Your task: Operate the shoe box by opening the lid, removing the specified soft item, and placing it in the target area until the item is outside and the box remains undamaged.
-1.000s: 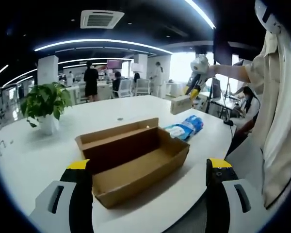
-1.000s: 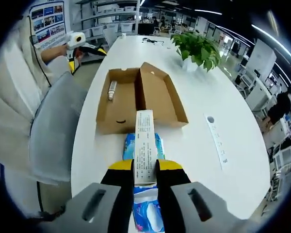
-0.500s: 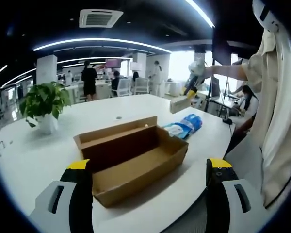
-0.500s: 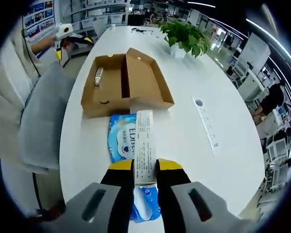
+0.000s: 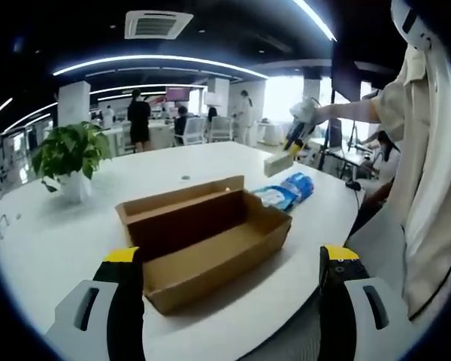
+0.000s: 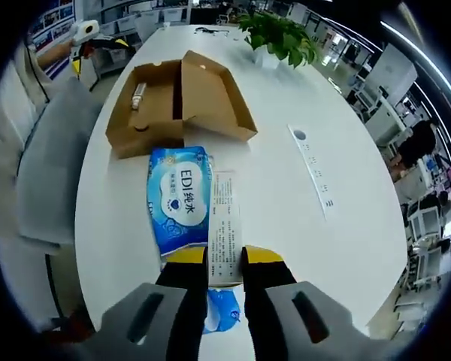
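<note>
While the shoe box (image 6: pixel 177 98) sits open on the white table (image 6: pixel 286 195), its lid (image 6: pixel 210 94) folded back flat alongside the tray, the blue wipes pack (image 6: pixel 179 197) lies outside it on the table, just beside the box's short end on the side nearer the right gripper (image 6: pixel 225 267). A small tube-like item (image 6: pixel 139 92) lies inside the box tray; can't tell what it is. Right gripper's jaws are pressed together on a white printed paper strip (image 6: pixel 224 235), which sticks out forward over the edge of the wipes pack, pointing toward the box. In the left gripper view the box (image 5: pixel 207 244) shows as an empty-looking brown tray with the lid wall upright behind it, the wipes pack (image 5: pixel 287 192) past its far corner, and the right gripper (image 5: pixel 295 139) above that, holding the strip (image 5: pixel 278 164). Left gripper (image 5: pixel 229 301) has its jaws spread wide, holding nothing, hovering short of the box's near corner. Beyond the box: a potted plant (image 6: pixel 279 36), and a cable grommet (image 6: pixel 299 135) off to the box's side. A person's light sleeve (image 5: pixel 417 173) is beside the table edge near the wipes pack.
</note>
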Demonstrator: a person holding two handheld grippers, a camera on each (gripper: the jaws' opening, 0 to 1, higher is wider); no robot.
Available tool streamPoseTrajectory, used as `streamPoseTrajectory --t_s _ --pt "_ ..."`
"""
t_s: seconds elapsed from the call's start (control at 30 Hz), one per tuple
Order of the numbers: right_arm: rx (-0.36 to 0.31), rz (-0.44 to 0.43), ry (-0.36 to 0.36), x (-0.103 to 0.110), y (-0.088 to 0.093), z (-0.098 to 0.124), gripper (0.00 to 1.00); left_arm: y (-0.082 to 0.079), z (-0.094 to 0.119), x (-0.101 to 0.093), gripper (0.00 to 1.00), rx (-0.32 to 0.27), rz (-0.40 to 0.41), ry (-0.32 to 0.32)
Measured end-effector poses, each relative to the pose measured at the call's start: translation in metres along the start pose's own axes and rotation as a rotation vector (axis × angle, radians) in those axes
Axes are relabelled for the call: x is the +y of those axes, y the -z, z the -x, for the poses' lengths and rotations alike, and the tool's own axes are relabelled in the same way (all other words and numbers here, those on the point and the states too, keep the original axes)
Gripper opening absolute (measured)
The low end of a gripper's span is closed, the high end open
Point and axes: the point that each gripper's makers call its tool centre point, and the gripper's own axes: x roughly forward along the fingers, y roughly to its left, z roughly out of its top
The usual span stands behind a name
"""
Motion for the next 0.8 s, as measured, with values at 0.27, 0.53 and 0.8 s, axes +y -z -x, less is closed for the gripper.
streamPoseTrajectory --t_s 0.27,0.53,0.8 --pt "0.05 -0.002 0.019 -0.009 0.021 -0.011 0.14 -0.001 0.0 0.0 1.0 0.002 0.003 0.003" --pt "0.092 -0.006 0.019 -0.014 0.039 -0.021 0.14 0.004 -0.001 0.001 1.0 0.016 0.011 -0.006" --pt "0.11 -0.022 0.016 -0.016 0.052 -0.03 0.15 0.005 -0.001 0.002 1.0 0.015 0.017 -0.014"
